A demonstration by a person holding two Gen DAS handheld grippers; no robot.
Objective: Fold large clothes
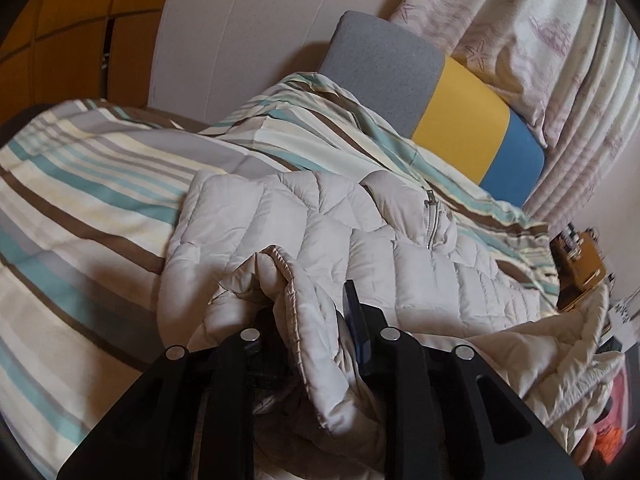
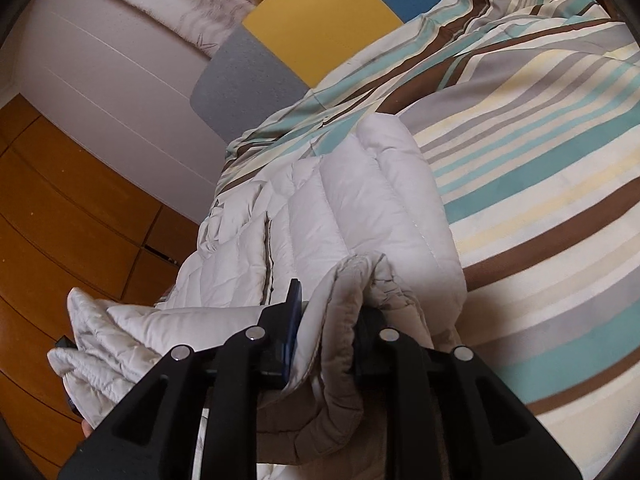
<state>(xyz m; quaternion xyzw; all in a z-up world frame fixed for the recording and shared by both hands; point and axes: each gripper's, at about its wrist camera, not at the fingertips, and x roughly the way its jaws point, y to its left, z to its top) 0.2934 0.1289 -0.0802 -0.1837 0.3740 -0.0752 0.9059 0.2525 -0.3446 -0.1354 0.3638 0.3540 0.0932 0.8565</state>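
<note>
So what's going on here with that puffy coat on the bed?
A person is folding a pale quilted jacket on a bed with a striped duvet, using a hand-held claw in each hand. The left claw pinches one bunched edge of the jacket and the right claw pinches another. Most of the jacket lies on the duvet, zipper up, near the grey, yellow and blue cushion.

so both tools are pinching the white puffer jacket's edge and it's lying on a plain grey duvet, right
Not quite: the duvet is striped in teal, brown, grey and cream, not plain grey, as both wrist views show. The rest holds: the left tool and the right tool each pinch an edge of the white puffer jacket, which lies on that duvet.
</note>
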